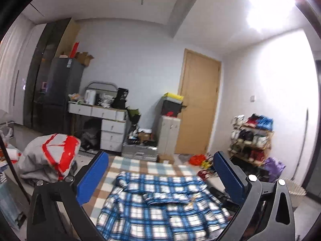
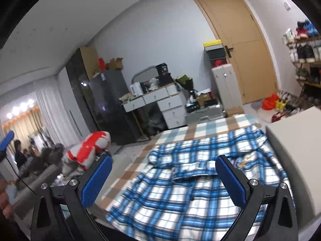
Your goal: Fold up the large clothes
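A blue and white plaid shirt (image 1: 160, 206) lies spread and rumpled on a checked tablecloth (image 1: 140, 165); a sleeve is folded across its upper part. It also shows in the right wrist view (image 2: 192, 180) on the same cloth (image 2: 200, 124). My left gripper (image 1: 160, 172) is open and empty, held above the near part of the shirt. My right gripper (image 2: 163, 177) is open and empty too, above the shirt's middle. Both have blue pads.
A grey and red bundle (image 1: 50, 156) sits left of the table. A white box (image 2: 297, 156) stands on the table's right side. Behind are white drawers (image 1: 112, 130), a dark fridge (image 1: 60, 92), a wooden door (image 1: 196, 104) and a shoe rack (image 1: 250, 138).
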Demonstrator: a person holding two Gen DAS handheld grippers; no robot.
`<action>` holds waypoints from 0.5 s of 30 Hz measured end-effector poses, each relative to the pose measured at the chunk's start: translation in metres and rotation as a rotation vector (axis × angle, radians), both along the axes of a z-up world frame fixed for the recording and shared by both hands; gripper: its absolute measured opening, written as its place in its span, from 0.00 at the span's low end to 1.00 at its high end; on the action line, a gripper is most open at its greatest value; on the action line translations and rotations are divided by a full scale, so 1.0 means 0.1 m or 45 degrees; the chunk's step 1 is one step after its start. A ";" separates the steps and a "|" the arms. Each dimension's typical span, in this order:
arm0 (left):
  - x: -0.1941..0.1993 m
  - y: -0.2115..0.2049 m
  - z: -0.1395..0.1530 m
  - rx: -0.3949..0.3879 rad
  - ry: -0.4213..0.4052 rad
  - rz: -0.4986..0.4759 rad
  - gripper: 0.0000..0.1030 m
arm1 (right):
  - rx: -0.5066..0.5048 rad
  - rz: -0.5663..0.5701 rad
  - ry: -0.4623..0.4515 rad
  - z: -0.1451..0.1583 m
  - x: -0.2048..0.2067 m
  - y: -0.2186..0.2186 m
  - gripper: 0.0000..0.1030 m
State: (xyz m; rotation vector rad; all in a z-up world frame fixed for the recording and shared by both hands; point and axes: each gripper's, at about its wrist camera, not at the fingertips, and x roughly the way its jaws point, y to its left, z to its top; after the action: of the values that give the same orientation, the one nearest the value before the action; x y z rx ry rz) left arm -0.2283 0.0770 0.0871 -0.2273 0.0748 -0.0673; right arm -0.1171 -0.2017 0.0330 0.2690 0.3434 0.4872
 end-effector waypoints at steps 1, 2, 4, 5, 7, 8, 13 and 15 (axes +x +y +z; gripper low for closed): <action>0.15 0.02 -0.12 0.001 0.012 0.039 0.99 | -0.022 -0.011 -0.005 -0.04 0.01 0.02 1.00; 0.19 0.01 -0.21 0.004 0.021 0.078 0.99 | -0.037 -0.017 -0.007 -0.07 0.02 0.03 1.00; 0.54 0.08 -0.50 0.026 0.064 0.147 0.99 | -0.086 -0.047 -0.009 -0.16 0.07 0.06 1.00; 0.66 0.11 -0.61 0.031 0.077 0.168 0.99 | -0.127 -0.064 -0.018 -0.23 0.10 0.08 1.00; 0.97 0.17 -0.87 0.052 0.098 0.204 0.99 | -0.205 -0.104 -0.048 -0.34 0.16 0.13 1.00; 1.16 0.19 -1.01 0.073 0.124 0.228 0.99 | -0.233 -0.116 -0.064 -0.38 0.18 0.15 1.00; 1.98 0.27 -1.40 0.115 0.305 0.138 0.99 | -0.366 -0.093 -0.034 -0.59 0.51 0.26 1.00; 2.31 0.27 -1.53 0.137 0.408 0.079 0.99 | -0.380 -0.087 0.008 -0.64 0.67 0.27 1.00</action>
State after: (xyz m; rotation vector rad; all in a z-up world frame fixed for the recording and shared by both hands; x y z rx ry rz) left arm 0.0024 0.1038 -0.0658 -0.1310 0.3895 0.0352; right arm -0.0503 -0.1746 -0.0312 -0.0075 0.4065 0.3620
